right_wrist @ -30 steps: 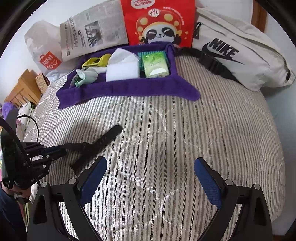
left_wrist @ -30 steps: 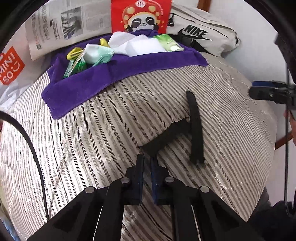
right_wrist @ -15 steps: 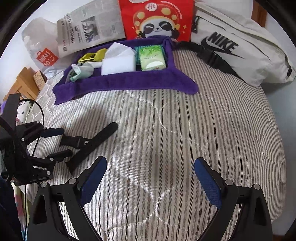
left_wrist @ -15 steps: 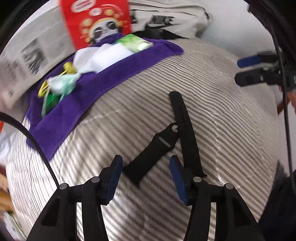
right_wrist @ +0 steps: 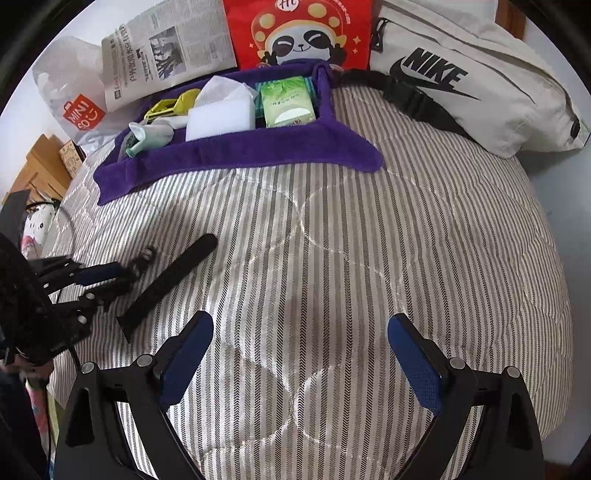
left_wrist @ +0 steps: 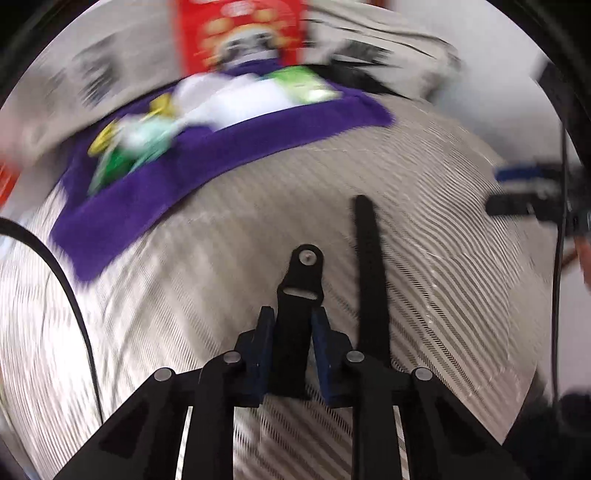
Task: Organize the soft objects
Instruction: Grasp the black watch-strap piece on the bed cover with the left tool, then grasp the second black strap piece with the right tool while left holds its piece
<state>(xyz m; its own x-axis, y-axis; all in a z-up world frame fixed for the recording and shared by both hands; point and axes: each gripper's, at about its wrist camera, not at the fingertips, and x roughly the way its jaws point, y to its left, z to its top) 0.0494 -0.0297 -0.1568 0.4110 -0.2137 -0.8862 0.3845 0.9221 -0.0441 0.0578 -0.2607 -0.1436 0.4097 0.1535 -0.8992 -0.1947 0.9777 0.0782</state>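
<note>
A striped quilted bed (right_wrist: 369, 240) fills the view. At its far edge lean a folded newspaper (right_wrist: 170, 48), a red panda-print bag (right_wrist: 299, 33) and a beige Nike waist bag (right_wrist: 480, 85). A white Miniso plastic bag (right_wrist: 74, 103) lies left of the newspaper, wooden furniture (right_wrist: 40, 166) beyond.

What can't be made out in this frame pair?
- Left wrist view: motion blur smears the items on the purple towel, so they can't be told apart there.
- Left claw closing around the short strap; whether the pads press on it is unclear.
- Short strap's near end: hidden behind the claw body.
- Right wrist view: left claw sits at the dark edge; its grip is too small to read.
</note>
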